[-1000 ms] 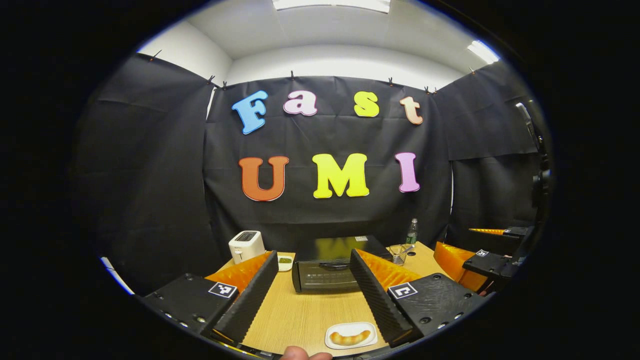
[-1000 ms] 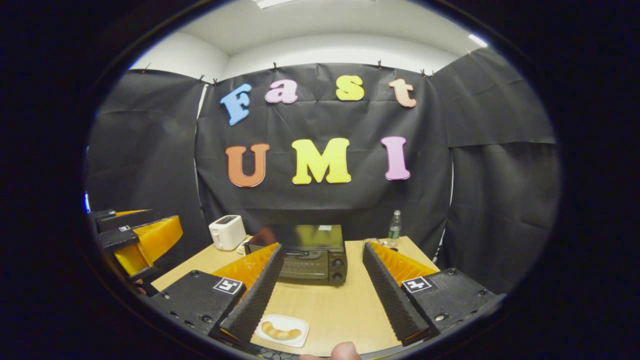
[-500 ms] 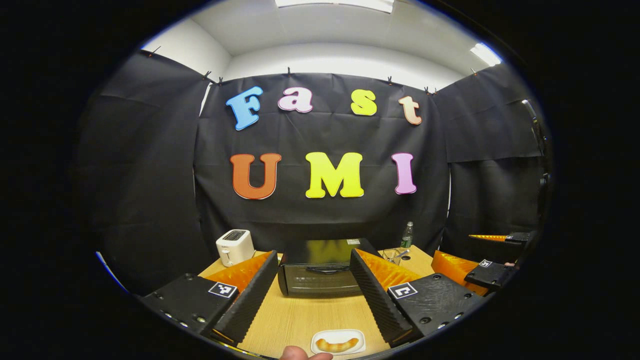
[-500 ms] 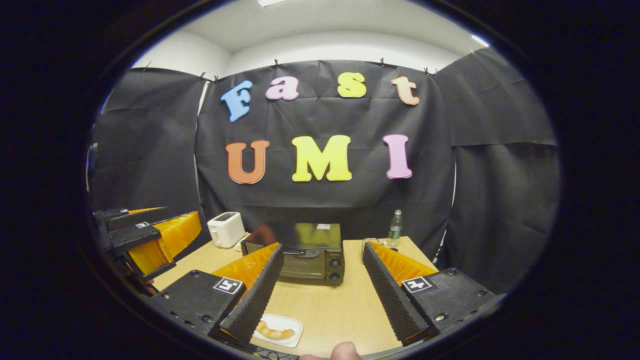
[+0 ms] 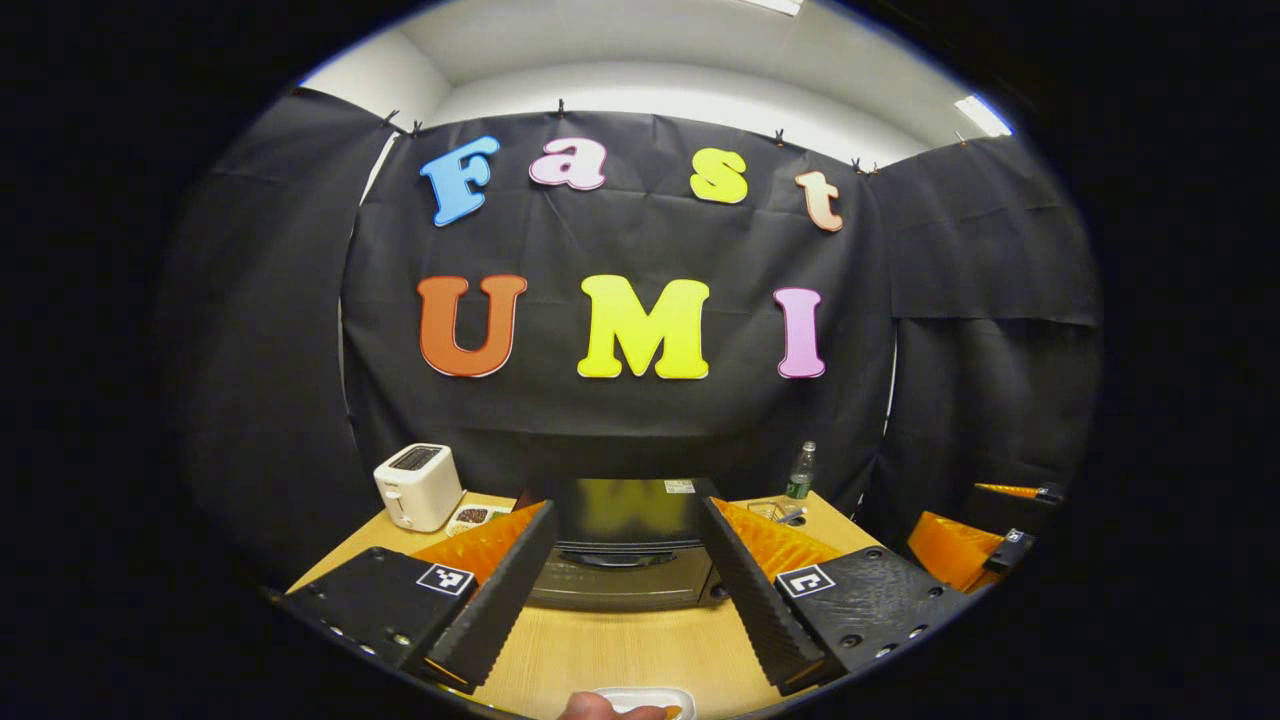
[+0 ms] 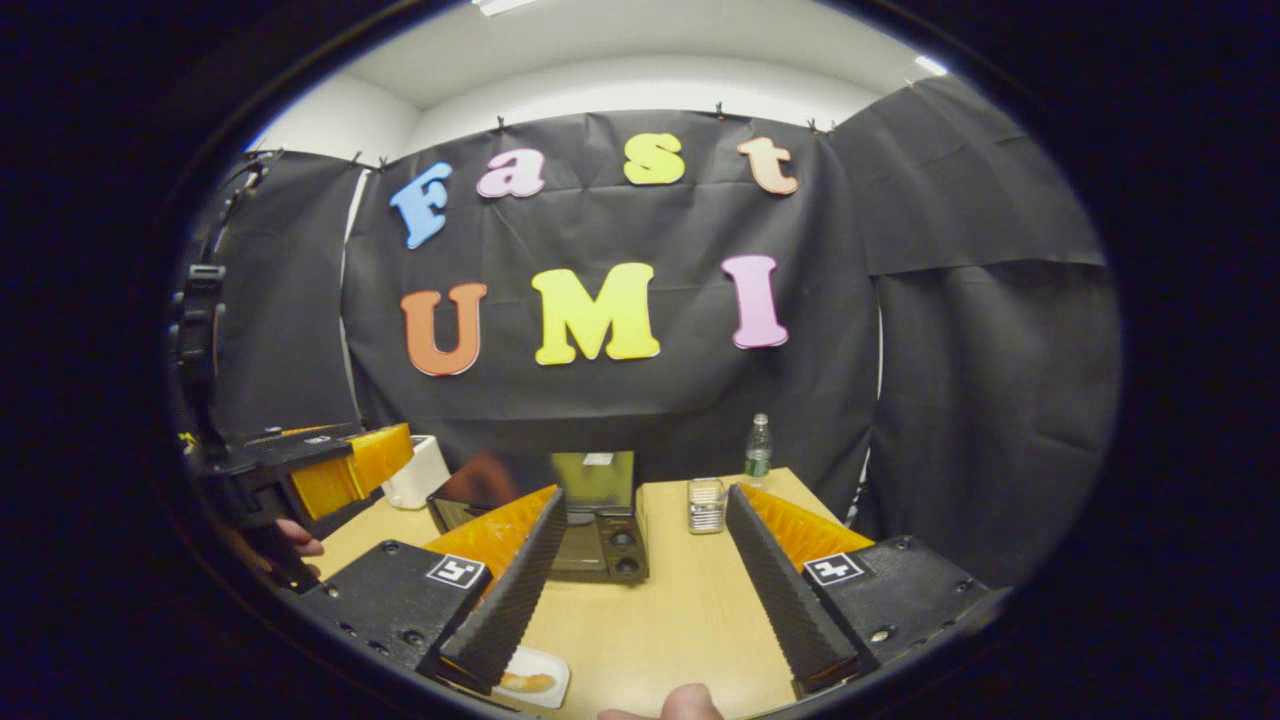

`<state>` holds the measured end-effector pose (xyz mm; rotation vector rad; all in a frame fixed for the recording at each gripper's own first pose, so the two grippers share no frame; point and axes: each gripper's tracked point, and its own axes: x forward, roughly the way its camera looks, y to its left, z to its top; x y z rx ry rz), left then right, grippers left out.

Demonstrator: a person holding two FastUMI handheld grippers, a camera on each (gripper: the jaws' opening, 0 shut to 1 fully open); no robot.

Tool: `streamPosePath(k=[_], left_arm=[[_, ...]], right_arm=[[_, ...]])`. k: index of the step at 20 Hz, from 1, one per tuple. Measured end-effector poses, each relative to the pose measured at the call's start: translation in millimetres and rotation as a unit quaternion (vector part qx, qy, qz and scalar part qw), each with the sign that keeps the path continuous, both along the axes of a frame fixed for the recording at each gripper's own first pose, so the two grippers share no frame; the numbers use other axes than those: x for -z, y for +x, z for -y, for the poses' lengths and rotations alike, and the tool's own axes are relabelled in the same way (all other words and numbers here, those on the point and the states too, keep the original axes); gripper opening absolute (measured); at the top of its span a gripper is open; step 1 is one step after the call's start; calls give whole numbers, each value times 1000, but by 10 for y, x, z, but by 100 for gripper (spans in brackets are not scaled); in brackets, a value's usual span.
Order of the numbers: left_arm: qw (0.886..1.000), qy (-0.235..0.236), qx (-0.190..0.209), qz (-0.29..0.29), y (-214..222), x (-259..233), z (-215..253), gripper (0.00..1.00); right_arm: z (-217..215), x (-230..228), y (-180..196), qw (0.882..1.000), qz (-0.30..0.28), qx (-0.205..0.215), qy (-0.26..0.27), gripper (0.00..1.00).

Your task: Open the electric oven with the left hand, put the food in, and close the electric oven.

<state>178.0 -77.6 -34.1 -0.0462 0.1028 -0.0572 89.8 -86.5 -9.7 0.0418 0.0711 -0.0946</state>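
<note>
A black electric oven [image 5: 620, 575] stands on the wooden table [image 5: 620, 650] with its door shut. It lies straight ahead of my left gripper [image 5: 625, 510], which is open and holds nothing. The oven [image 6: 600, 520] also appears in the right gripper view, left of centre. A white plate [image 6: 530, 682] with a piece of bread sits at the table's near edge, beside the left finger of my open, empty right gripper [image 6: 645, 495]. Just the plate's rim [image 5: 645, 698] peeks out at the bottom of the left gripper view.
A white toaster [image 5: 418, 485] and a small dish [image 5: 470, 516] stand left of the oven. A bottle [image 5: 799, 472] and a wire basket [image 6: 706, 505] stand to its right. The other gripper [image 6: 380, 455] hangs over the table's left side, a hand [image 6: 295, 540] under it.
My left gripper has moved forward toward the oven, so the plate has slid to the view's bottom edge. The right gripper's view has swung right and the oven now sits further left.
</note>
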Motion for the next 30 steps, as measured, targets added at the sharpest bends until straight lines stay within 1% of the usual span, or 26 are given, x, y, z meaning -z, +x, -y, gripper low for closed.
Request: streamPosePath(k=[1,2,3,4,7,9,11,14,16,19,21,22,25,26,27,28,30], left_arm=[[1000,1,-1,-1,190,39,15,94],[1000,6,-3,-1,369,90,26,94],[1000,13,-3,-10,532,184,33,94],[1000,18,-1,-22,676,308,38,94],[998,40,15,-54,1026,636,118,94],[996,49,17,-77,1186,868,114,94],[994,45,14,-102,1273,1098,93,95],[991,39,9,-127,1353,1333,62,95],[989,29,13,-148,1358,1474,87,95],[984,26,5,-175,1338,1657,25,96],[983,29,-1,-179,1340,1694,-16,96],[982,33,2,-186,1330,1716,-9,96],[978,28,-6,-209,1227,1764,-12,97],[973,26,1,-230,1152,1862,30,96],[966,19,11,-259,1016,2018,88,96],[956,2,18,-293,817,2183,141,95],[944,-39,28,-325,502,2423,264,94]], right_arm=[[109,-36,80,1000,2,9,0,100],[224,-36,149,1000,3,18,-2,97],[331,-22,219,1000,0,27,-2,97],[419,22,273,999,-5,33,-1,100],[640,182,403,998,-30,46,-1,100],[750,324,461,997,-52,53,6,100],[834,452,490,995,-73,60,14,100],[937,536,498,994,-87,71,20,100],[961,566,506,993,-91,72,17,99],[941,617,491,992,-100,71,17,97],[870,640,470,992,-104,62,22,100],[833,648,453,992,-105,59,23,98],[753,639,407,993,-104,54,22,98],[735,617,394,993,-102,54,22,100],[721,593,380,993,-99,55,21,100],[710,582,357,994,-96,56,22,100],[684,556,302,994,-92,59,21,100]])
